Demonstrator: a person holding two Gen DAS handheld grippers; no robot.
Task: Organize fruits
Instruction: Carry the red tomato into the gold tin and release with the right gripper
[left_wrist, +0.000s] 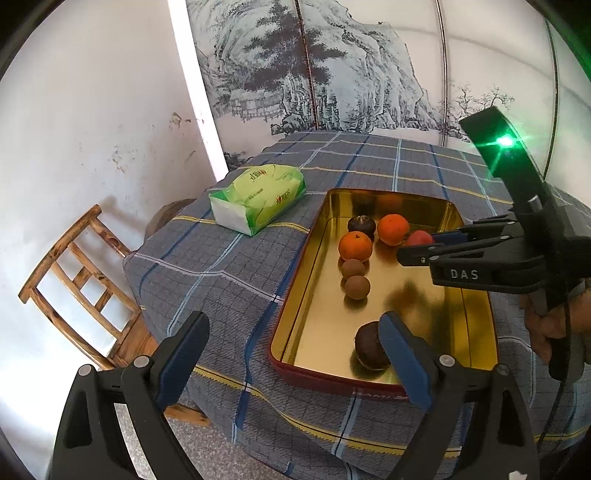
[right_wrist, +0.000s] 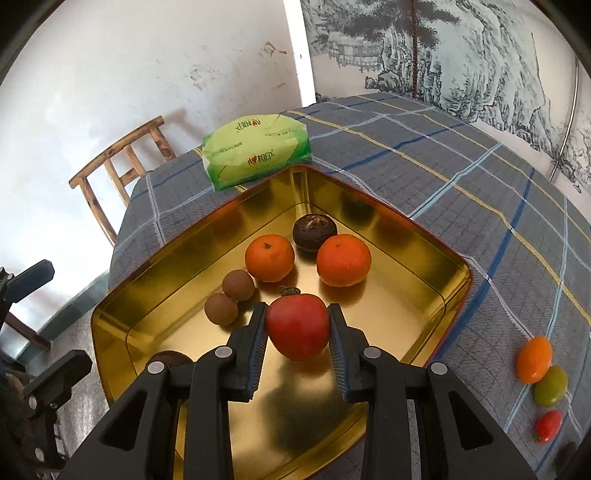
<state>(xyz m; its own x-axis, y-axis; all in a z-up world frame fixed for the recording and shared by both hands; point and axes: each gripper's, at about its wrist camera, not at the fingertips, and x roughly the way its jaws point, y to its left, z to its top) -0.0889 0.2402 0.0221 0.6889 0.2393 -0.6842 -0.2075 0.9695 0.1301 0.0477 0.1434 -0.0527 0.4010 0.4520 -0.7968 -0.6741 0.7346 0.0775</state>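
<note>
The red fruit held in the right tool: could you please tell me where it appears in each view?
Left wrist view: red fruit right of centre, mostly hidden behind the right tool.
Right wrist view: centre, clamped between the pads.
Shared landmark: the green tissue pack beyond the gold tin.

Lay in the gold-lined tin (right_wrist: 436, 295): two oranges (right_wrist: 269, 257) side by side, a dark mangosteen (right_wrist: 314, 228) behind them, two brown longans (right_wrist: 238, 284) touching, another dark round fruit (left_wrist: 371, 345) near the front wall. Was pinched above the tin floor: a red apple (right_wrist: 297, 326). Rested outside on the cloth: three small oval fruits (right_wrist: 533, 359), orange, green, red.
</note>
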